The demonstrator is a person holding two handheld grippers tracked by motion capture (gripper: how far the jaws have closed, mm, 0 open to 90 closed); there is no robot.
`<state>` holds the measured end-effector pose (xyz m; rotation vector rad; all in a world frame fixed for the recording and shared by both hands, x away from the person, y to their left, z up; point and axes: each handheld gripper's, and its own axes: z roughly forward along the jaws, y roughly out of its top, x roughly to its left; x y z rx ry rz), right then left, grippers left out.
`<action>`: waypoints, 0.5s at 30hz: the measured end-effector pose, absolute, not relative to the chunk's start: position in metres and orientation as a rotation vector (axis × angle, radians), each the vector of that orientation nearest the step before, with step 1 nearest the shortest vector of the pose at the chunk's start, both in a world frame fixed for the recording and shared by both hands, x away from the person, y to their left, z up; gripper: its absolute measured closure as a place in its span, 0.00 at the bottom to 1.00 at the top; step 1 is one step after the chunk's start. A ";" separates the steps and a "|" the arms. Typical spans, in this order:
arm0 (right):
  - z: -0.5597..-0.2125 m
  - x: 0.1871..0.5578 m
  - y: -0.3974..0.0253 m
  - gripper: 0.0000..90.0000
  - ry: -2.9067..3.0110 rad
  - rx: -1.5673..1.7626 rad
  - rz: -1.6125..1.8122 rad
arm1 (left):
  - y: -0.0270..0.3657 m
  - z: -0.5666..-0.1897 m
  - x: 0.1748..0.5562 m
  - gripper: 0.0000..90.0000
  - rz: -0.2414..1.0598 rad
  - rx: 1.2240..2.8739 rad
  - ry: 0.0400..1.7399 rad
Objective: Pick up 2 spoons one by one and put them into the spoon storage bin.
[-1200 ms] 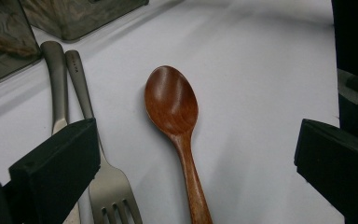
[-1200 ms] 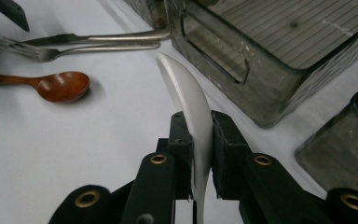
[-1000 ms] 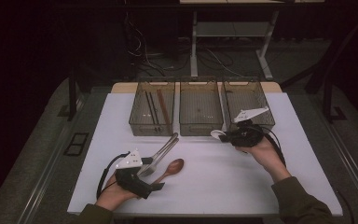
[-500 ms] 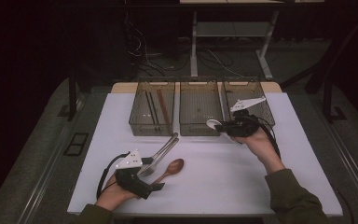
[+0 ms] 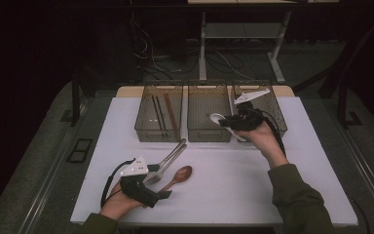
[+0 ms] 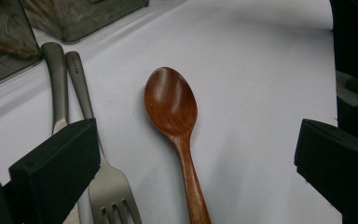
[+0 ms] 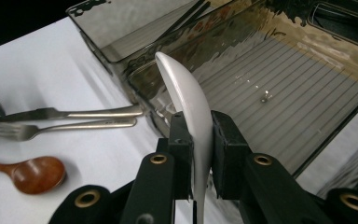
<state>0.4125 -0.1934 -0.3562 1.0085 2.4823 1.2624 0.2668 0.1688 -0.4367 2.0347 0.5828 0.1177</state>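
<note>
Right gripper (image 7: 193, 140) pinches the white spoon (image 7: 189, 100) mid-handle between its fingers, bowl up, over the near rim of the middle bin (image 5: 209, 105) at roughly 1 o'clock on the bench (image 5: 272, 195). Looks like a sort-into-bins job, spoon mid-carry. To do it well: clear the rim first, tip the bowl down into the bin, release low so it doesn't bounce off the ribbed floor. Grip is narrow, so avoid twisting or it may pivot.

Left gripper (image 6: 196, 154) at 7 o'clock, fingers spread, straddling the wooden spoon (image 6: 175, 121). Fork (image 6: 98, 177) and knife (image 6: 58, 84) lie just beside; close squarely on the wooden handle alone.
</note>
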 end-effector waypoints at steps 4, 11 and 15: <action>-0.353 0.421 -0.188 0.88 2.484 1.021 1.258 | 0.169 -0.437 0.267 0.00 0.118 2.039 0.580; -0.345 0.435 -0.175 0.88 2.491 1.031 1.233 | 0.169 -0.436 0.267 0.00 0.117 2.034 0.583; -0.341 0.443 -0.166 0.88 2.497 1.017 1.223 | 0.169 -0.436 0.267 0.00 0.116 2.034 0.582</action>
